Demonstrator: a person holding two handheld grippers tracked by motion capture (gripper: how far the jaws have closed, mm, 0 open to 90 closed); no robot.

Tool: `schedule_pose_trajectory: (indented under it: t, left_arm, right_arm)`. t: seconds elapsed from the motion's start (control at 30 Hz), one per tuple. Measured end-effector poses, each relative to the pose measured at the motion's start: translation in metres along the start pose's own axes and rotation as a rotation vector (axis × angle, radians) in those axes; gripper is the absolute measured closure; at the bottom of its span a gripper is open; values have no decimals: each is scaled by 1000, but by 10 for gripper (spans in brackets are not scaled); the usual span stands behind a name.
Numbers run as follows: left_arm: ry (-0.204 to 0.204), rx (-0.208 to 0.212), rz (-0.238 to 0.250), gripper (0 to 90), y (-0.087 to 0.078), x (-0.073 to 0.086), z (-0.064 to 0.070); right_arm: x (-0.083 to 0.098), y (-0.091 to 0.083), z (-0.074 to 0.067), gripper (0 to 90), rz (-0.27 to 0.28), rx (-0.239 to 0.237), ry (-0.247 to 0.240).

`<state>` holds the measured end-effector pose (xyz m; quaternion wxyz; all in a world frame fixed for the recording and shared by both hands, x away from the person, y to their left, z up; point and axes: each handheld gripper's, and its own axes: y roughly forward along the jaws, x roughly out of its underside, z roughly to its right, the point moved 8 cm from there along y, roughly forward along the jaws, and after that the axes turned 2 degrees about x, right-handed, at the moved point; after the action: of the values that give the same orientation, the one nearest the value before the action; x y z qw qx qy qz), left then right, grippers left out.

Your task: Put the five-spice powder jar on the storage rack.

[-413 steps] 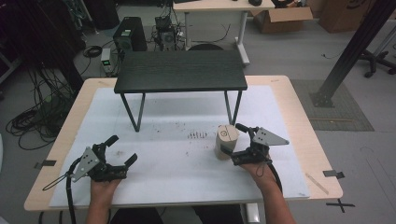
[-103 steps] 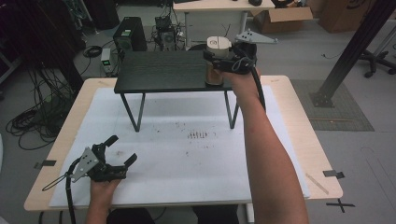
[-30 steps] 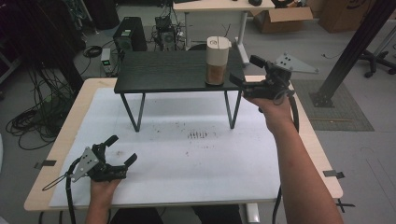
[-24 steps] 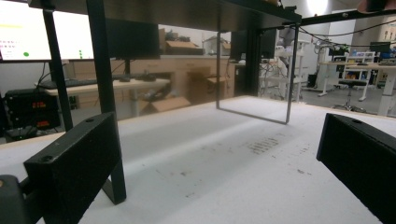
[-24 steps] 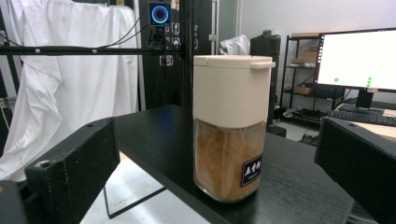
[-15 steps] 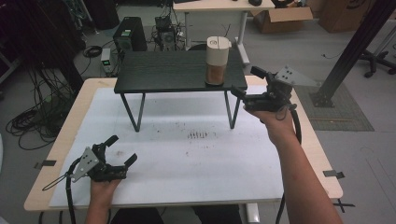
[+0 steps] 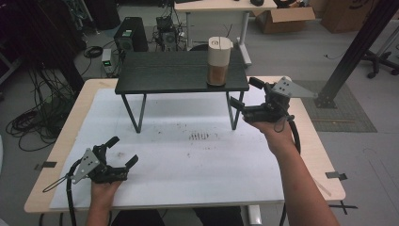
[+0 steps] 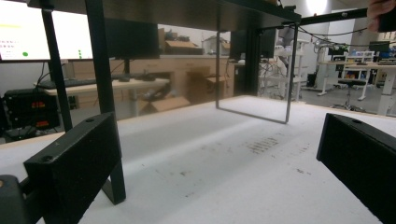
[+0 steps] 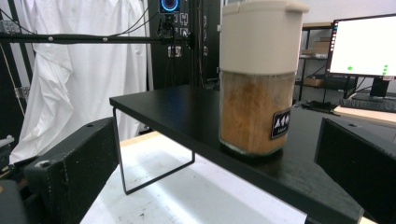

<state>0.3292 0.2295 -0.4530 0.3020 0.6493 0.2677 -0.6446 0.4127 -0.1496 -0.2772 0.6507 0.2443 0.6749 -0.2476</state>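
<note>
A square jar with a white lid and brown contents stands upright near the right end of a black raised shelf. My right gripper hovers open just right of and below the shelf's right front corner, apart from the jar. In the right gripper view the jar stands on the shelf ahead of the wide-open right gripper. My left gripper rests open on the white mat at the front left, with nothing between its jaws. In the left gripper view, the left gripper faces the shelf's leg.
A white mat covers the wooden table, with dark specks at its middle. The shelf stands on thin black legs. Behind the table are a desk, computer gear and cardboard boxes. A black post rises at the right.
The right gripper lifted the jar from the mat onto the shelf, let go of it, and has drawn back right and downward. The left gripper has not moved.
</note>
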Motion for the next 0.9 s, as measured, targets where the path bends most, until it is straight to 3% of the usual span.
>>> schedule_pose_trajectory:
  t: [0.23,0.9]
  left_arm:
    - [-2,1,1,2,0,0,0]
    - [-3,1,0,2,0,0,0]
  right_arm:
    - [26,-4,-5,0,-18,-8,23]
    - [72,-5,-8,0,-50,-24,60]
